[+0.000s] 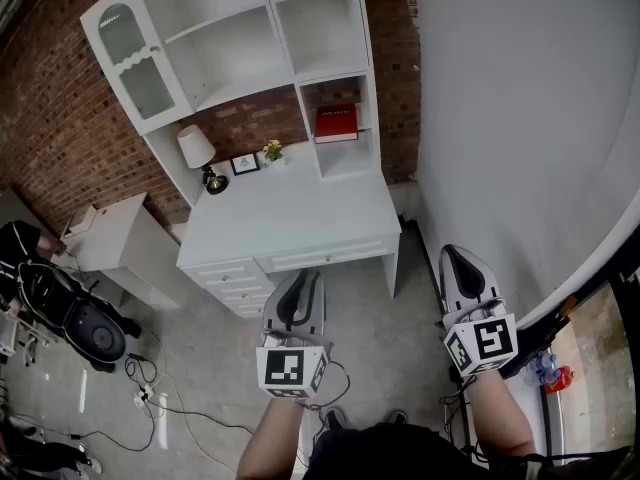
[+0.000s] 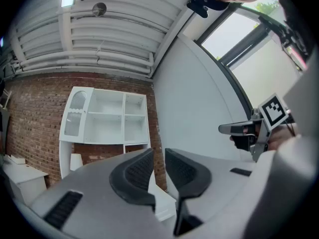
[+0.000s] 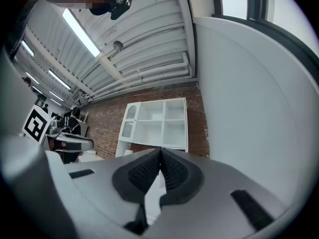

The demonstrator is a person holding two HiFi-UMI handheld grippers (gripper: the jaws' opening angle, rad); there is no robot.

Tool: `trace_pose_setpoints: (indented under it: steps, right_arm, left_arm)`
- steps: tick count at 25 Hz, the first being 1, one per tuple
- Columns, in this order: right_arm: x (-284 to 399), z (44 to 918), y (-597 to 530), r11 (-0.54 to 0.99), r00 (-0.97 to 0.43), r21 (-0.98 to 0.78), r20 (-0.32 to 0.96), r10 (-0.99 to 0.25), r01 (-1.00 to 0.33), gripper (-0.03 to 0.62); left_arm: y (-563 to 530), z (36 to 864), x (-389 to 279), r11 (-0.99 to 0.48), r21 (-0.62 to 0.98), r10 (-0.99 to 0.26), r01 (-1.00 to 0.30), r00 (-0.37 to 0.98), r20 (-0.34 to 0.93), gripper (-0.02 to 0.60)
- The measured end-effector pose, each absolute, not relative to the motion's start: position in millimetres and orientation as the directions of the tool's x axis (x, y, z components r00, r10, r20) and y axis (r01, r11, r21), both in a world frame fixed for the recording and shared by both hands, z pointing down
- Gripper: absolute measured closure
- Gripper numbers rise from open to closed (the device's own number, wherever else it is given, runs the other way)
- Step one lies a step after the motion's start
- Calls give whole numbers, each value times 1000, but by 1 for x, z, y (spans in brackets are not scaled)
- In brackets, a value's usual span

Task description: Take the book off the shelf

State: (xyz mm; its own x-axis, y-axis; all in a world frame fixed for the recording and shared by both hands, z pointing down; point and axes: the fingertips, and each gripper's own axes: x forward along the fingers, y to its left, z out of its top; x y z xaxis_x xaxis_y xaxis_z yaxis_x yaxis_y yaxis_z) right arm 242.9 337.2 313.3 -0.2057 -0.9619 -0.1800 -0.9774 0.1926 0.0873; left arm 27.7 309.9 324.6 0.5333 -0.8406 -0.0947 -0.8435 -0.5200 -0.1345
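Observation:
A red book (image 1: 336, 123) lies flat in the lower right compartment of the white shelf unit (image 1: 250, 38) that stands on a white desk (image 1: 300, 218). Both grippers hang in front of the desk, well short of the shelf. My left gripper (image 1: 305, 280) has a narrow gap between its jaws and nothing in it (image 2: 158, 156). My right gripper (image 1: 455, 253) is shut and empty, its tips touching (image 3: 160, 153). The shelf unit (image 2: 107, 118) (image 3: 159, 123) shows in both gripper views, but the jaws hide the book there.
On the desk stand a white lamp (image 1: 197, 153), a small picture frame (image 1: 244, 164) and a little plant (image 1: 272, 151). A low white cabinet (image 1: 115, 238) stands left of the desk. Black gear (image 1: 70, 318) and cables (image 1: 150, 388) lie on the floor. A white wall (image 1: 520, 118) runs along the right.

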Motion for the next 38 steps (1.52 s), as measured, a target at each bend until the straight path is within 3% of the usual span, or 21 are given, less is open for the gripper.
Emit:
trace_pose_setpoints:
  steps: [10,11,13,15,27,38]
  right_arm:
    - [260,319,359,232,-253,129,-177,-951,-964,572]
    - [258,320,357,239,-261,134,-177,-949,-962,528]
    - [253,321,353,249,-272,146,-170,-947,-958,447]
    - [249,322,348,251,-275,152,-170,-946,-956,407]
    - [240,335,278,194,-216,159,-135,-967,-968,401]
    - [192,337,171,133,-155,218,-86,-984,-967,401]
  left_arm:
    - [338,325,44,-466,-156,-869,-871,484,-103,511]
    - [338,325,42,-453,-173,-875,-875,473,-102,496]
    - [336,325,38,-432,-198,-885,-880,456,-95,370]
    - [330,324,34,-428,-201,-888,-881,451,-90,325]
    - [245,348,18,-482,-158,-866,-862,496,-68,322]
    - [116,362,-40,-515,-98,-851,-851,522,-56,322]
